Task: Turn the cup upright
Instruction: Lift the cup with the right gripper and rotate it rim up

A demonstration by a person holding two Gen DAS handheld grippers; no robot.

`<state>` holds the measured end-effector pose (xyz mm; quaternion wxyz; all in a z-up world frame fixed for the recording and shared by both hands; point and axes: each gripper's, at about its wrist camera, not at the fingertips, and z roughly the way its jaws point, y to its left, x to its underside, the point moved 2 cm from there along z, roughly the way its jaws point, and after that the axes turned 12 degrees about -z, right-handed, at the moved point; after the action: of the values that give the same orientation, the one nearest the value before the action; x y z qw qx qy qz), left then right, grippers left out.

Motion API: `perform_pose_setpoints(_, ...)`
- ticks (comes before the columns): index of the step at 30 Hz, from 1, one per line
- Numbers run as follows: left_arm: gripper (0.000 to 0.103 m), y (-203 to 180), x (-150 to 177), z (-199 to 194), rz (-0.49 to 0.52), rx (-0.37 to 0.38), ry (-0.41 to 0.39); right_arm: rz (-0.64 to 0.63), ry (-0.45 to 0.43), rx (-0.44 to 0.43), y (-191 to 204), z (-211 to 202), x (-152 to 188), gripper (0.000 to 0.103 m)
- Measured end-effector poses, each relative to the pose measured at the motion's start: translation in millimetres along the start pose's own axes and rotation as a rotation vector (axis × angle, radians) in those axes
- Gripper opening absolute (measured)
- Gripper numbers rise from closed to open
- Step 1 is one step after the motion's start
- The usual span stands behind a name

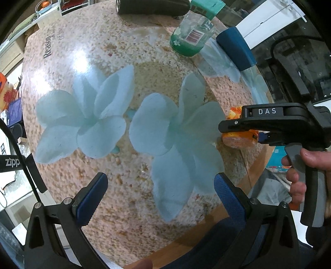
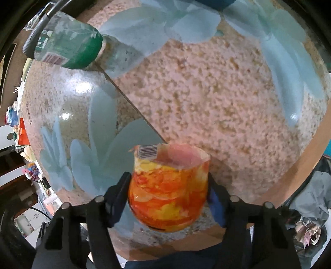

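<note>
The cup (image 2: 168,190) is orange and yellow marbled glass with a barcode sticker near its far end. In the right wrist view it sits between the fingers of my right gripper (image 2: 168,192), which is shut on its sides, above the table's near edge. In the left wrist view the cup (image 1: 241,140) shows at the right, held by the right gripper (image 1: 238,128), tipped on its side. My left gripper (image 1: 159,198) is open and empty over the flowered table, left of the cup.
A green bottle (image 1: 191,38) lies at the far side of the table, also in the right wrist view (image 2: 68,47). A blue cup-like object (image 1: 235,48) stands beside it. A dark object (image 1: 153,7) lies at the far edge. The tabletop (image 1: 132,68) has pale blue flower prints.
</note>
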<state>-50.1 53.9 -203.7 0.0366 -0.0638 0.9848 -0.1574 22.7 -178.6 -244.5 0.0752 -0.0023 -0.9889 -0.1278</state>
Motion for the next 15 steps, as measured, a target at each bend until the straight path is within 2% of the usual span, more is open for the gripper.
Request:
perform_pose_setpoints(9, 0.103, 4, -3, -9, -0.028, 0.012, -0.030, -0.082, -0.070, -0.031, 11, -20, -3, 0.065)
perform_pose_setpoints(15, 0.103, 3, -13, -21, -0.068, -0.003, -0.080, -0.312, -0.185, 0.024, 38, -48, -1, 0.065)
